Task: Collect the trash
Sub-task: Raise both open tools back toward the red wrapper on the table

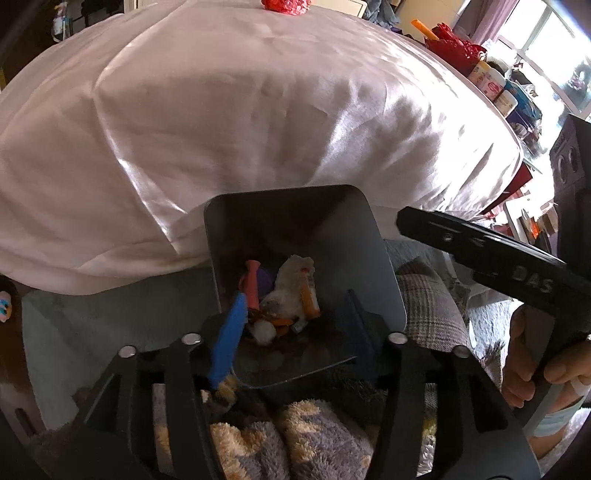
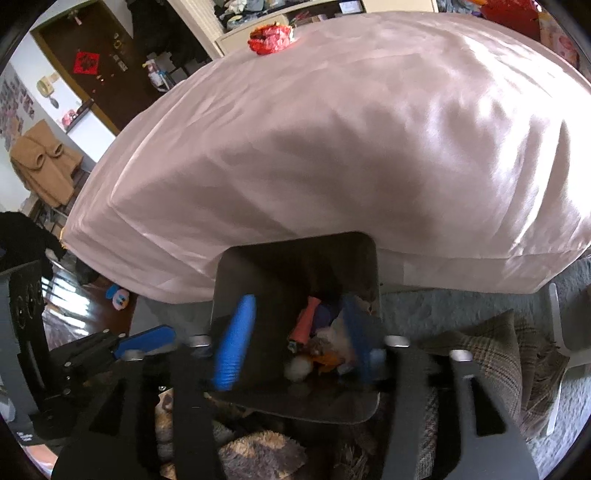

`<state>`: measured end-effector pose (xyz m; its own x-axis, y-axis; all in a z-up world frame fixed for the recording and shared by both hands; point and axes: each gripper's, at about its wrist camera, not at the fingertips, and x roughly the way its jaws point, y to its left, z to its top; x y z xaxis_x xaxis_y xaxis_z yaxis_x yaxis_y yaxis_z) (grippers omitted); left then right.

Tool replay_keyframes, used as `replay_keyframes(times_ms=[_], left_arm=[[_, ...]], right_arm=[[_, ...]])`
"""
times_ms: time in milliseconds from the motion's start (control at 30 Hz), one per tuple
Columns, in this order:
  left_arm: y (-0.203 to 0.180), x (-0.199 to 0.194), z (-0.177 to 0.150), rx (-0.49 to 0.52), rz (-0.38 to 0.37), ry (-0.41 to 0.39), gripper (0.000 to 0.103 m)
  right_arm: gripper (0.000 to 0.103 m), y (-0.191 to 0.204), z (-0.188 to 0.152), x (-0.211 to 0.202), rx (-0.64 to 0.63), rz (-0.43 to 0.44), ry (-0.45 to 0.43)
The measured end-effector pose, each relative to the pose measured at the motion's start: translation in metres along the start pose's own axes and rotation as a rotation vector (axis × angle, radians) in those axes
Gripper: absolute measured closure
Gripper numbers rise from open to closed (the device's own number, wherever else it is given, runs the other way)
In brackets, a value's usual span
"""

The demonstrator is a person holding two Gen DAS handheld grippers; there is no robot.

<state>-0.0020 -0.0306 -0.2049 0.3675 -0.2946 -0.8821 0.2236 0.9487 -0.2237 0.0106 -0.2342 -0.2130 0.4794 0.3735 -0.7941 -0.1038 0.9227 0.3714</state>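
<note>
A grey square bin (image 1: 373, 273) stands on the floor against the bed and holds trash (image 1: 284, 295): white tissue, orange and pink bits, a purple piece. My left gripper (image 1: 291, 306) is open, its blue fingers (image 1: 231, 332) spread over the bin's near rim, holding nothing. In the right wrist view the same bin (image 2: 236, 280) sits below my right gripper (image 2: 295, 325), which is open and empty, blue fingers (image 2: 236, 339) straddling the trash (image 2: 317, 339). A red crumpled item (image 2: 269, 38) lies on the bed's far side; it also shows in the left wrist view (image 1: 284, 5).
A pink satin bedspread (image 1: 229, 122) fills the view beyond the bin. A plaid cushion (image 2: 495, 354) and a fluffy purple-and-tan towel (image 1: 288, 439) lie near the bin. Jars and red items (image 1: 491, 81) crowd a shelf at right. A toy (image 2: 118, 295) lies on the floor.
</note>
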Motion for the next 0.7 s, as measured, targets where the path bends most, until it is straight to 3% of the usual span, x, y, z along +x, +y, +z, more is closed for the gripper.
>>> replay_keyframes(times_ms=[133, 267, 367, 500, 700], left_arm=[[0.000, -0.010, 0.001, -0.002, 0.008, -0.034, 0.026], [-0.002, -0.042, 0.008, 0.010, -0.011, -0.109, 0.013], [0.002, -0.075, 0.020, 0.024, 0.036, -0.192, 0.008], [0.012, -0.110, 0.045, 0.051, 0.090, -0.275, 0.008], [0.029, -0.138, 0.097, 0.014, 0.087, -0.349, 0.008]], right_arm=[[0.007, -0.005, 0.005, -0.009, -0.017, -0.033, -0.025], [0.005, -0.008, 0.015, -0.022, -0.056, -0.073, -0.050], [0.005, -0.011, 0.033, -0.039, -0.072, -0.103, -0.090], [0.004, -0.010, 0.063, -0.063, -0.087, -0.095, -0.162], [0.004, 0.000, 0.109, -0.088, -0.128, -0.087, -0.243]])
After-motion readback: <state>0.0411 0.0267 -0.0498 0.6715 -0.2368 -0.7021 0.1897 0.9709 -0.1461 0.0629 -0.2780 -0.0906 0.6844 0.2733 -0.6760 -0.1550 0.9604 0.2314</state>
